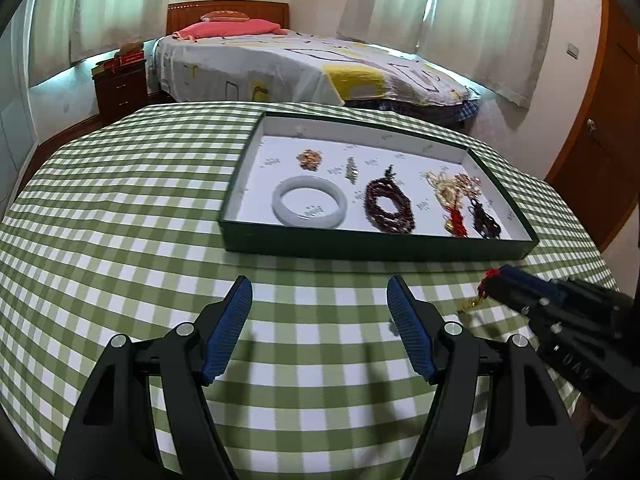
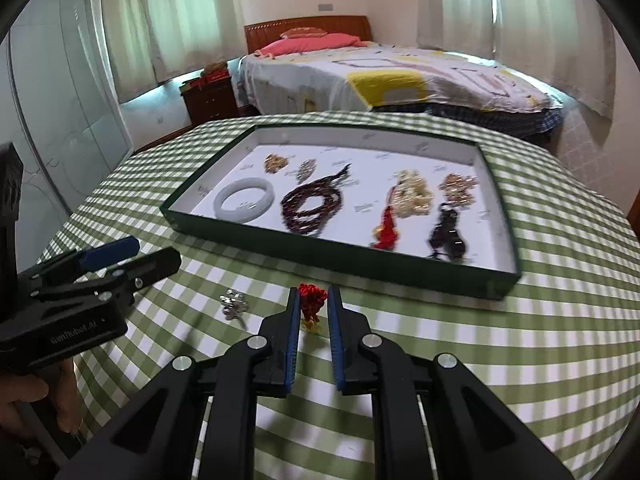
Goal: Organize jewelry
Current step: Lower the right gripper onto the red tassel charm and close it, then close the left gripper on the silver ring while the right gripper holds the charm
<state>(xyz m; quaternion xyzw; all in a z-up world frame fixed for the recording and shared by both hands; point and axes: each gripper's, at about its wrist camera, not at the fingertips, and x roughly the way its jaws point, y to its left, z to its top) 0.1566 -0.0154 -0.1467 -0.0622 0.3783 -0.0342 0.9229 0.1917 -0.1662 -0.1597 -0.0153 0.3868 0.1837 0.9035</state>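
The red charm (image 2: 312, 306) sits between your right gripper's (image 2: 313, 300) pads, which grip it just in front of the tray (image 2: 404, 270). A silver piece (image 2: 235, 305) lies on the cloth left of it. Your left gripper (image 1: 320, 292) hangs spread wide, holding nothing.

The left gripper (image 1: 320, 292) hangs low over the table with its two blue fingers (image 1: 232, 320) spread wide apart, holding nothing. The right gripper (image 2: 313, 304) has its fingers close together, pinching a small red charm (image 2: 311, 300).
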